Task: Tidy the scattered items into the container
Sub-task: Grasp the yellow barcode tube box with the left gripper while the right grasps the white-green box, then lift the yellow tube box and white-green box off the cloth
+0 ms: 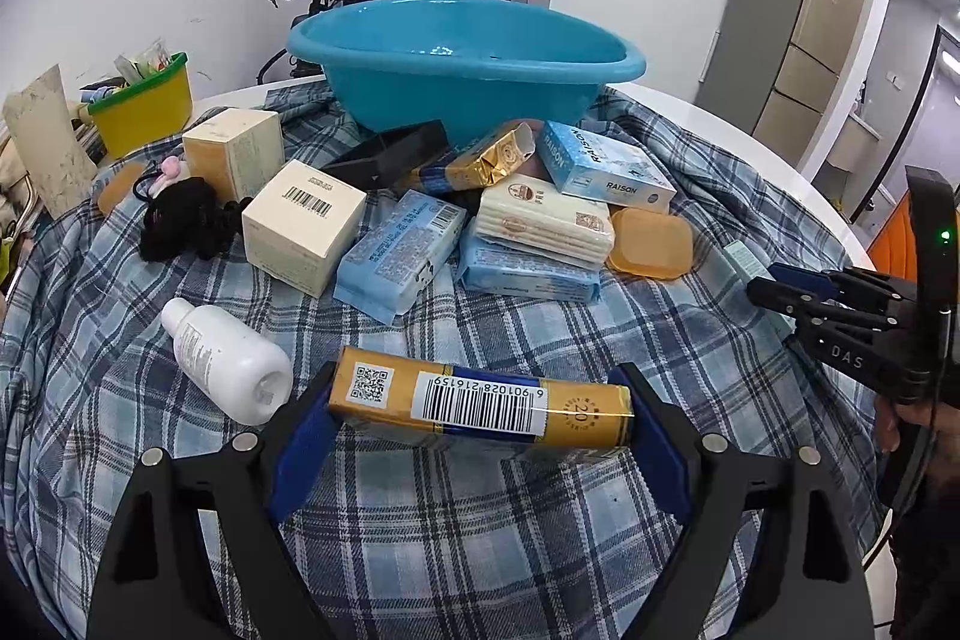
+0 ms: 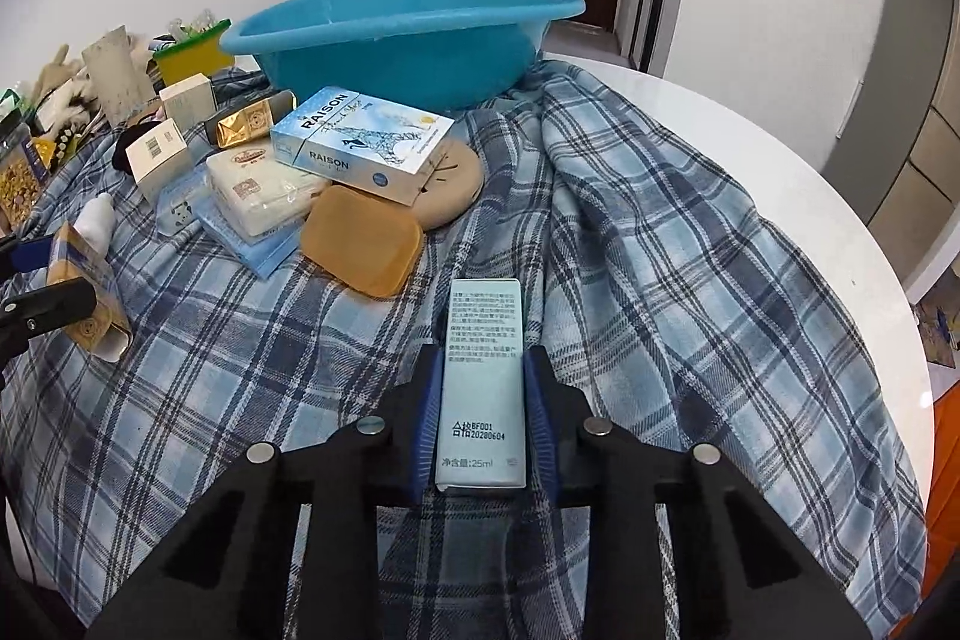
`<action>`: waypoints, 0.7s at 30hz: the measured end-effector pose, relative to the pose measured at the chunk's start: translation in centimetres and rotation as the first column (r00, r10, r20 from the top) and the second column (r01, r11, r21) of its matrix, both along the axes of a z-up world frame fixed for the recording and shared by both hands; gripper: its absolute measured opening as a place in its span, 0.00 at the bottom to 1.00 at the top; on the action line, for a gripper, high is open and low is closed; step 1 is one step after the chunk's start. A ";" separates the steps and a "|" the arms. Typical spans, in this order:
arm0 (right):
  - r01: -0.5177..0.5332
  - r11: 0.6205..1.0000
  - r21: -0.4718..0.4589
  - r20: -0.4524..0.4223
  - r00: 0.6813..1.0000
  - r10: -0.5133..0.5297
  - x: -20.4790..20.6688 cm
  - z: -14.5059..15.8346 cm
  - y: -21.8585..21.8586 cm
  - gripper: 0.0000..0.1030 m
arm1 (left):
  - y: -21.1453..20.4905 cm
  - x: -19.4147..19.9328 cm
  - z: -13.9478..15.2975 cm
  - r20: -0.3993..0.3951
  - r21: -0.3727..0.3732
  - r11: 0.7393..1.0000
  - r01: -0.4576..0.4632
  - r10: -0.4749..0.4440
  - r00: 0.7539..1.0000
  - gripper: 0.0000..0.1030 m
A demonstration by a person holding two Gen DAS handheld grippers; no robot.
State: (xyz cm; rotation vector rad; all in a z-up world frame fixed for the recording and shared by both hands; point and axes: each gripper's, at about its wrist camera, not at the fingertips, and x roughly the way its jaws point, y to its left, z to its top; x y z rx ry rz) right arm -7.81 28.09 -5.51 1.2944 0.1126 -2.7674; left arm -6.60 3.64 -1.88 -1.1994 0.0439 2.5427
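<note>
Packages lie scattered over a blue plaid cloth [image 2: 690, 232] on a white round table [image 2: 780, 142], and two of them are already in the grippers. The right gripper [image 2: 483, 418] has its blue pads pressed against both long sides of a slim pale-green box [image 2: 483, 376], which points away from the camera along the fingers, its far end over the cloth. The left gripper [image 1: 480, 430] holds a gold-and-blue carton [image 1: 480, 400] crosswise, barcode up, its two ends touching the blue pads, so the jaws stand fairly wide but closed on it; whether it is lifted clear of the cloth is hard to tell. Just left of that carton a white bottle [image 1: 231, 358] lies on its side. Farther back sits a heap: a cream cube box [image 1: 300, 226], light-blue packets [image 1: 399, 256], a cream wrapped bar [image 1: 546, 220], an orange soap dish [image 1: 651, 244], a blue RAISON box [image 1: 603, 166] on top, and a gold packet [image 1: 480, 157] beside it. Behind the heap stands the teal basin [image 1: 462, 58], the container, its inside mostly hidden by its near wall. At the far left a yellow tub [image 1: 144, 106] holds odds and ends, near a black fuzzy item [image 1: 180, 220].
</note>
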 end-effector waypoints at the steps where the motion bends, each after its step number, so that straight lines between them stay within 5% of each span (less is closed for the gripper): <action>1: 0.006 1.000 -0.003 -0.007 1.000 -0.006 0.1 0.2 0.1 0.25 | 0.0 0.0 0.0 0.001 0.001 1.000 0.000 0.000 1.000 0.86; 11: -0.061 0.996 -0.070 -0.076 0.996 0.056 2.6 3.8 -2.0 0.25 | -0.1 0.7 0.6 -0.017 0.008 1.000 0.007 -0.007 1.000 0.86; 21: -0.189 0.979 -0.070 0.014 0.982 0.191 3.3 -0.3 -7.6 0.25 | -0.7 1.5 0.8 -0.022 0.004 1.000 0.004 -0.004 1.000 0.86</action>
